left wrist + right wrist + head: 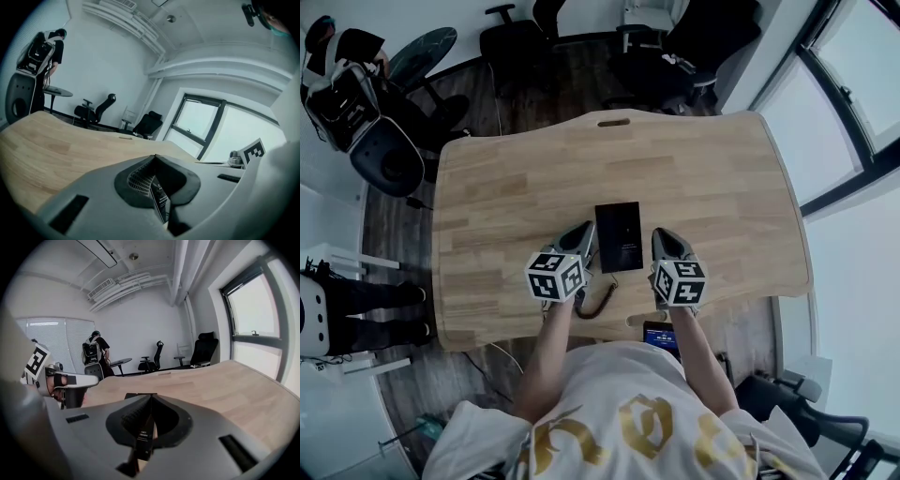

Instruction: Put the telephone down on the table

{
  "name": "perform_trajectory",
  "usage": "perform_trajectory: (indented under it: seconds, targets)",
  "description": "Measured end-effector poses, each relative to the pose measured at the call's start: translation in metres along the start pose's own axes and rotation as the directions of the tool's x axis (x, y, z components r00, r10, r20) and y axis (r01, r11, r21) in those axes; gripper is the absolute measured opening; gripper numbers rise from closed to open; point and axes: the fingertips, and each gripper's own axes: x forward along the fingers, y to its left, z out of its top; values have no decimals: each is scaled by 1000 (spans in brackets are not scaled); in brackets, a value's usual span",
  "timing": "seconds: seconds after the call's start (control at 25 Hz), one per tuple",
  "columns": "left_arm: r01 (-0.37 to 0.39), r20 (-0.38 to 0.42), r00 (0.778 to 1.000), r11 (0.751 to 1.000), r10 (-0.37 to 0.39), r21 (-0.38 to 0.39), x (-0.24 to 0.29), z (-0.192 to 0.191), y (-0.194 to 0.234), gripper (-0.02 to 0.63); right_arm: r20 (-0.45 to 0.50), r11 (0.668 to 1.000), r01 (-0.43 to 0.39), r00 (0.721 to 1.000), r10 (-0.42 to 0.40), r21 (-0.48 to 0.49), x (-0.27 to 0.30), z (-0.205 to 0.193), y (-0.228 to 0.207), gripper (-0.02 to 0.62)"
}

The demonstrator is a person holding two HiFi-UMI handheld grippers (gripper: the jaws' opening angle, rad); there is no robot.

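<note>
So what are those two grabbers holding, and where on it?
Both hold the black telephone. The left gripper pinches its left edge and the right gripper its right edge, with both sets of jaws shut on it.

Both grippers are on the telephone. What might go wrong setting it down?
The left gripper and right gripper each pinch only a thin edge of the telephone, so it may slip or tilt if one releases first. The coiled cord lies on the table right beside the left gripper and could snag, or end up under the telephone so that it rests unevenly.
</note>
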Motion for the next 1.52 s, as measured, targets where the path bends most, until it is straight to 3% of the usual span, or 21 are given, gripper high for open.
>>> perform_trajectory:
  seconds: [0.2, 0.4, 0.96, 1.52]
  targets:
    - [-18, 74, 997, 998, 14, 58, -16, 12, -15, 9, 49, 999, 13, 999, -10, -48, -20, 9, 9, 15]
    - [-28, 94, 995, 996, 20, 88, -29, 12, -24, 9, 68, 1000, -23, 997, 24, -19, -35, 10, 18, 14]
    - [-89, 64, 995, 990, 83, 105, -44, 1, -20, 9, 72, 999, -52, 996, 53, -15, -51, 9, 28, 12]
    - [-77, 78, 995, 993, 70, 91, -42, 7, -20, 9, 79, 997, -76, 994, 78, -23, -49, 15, 31, 12]
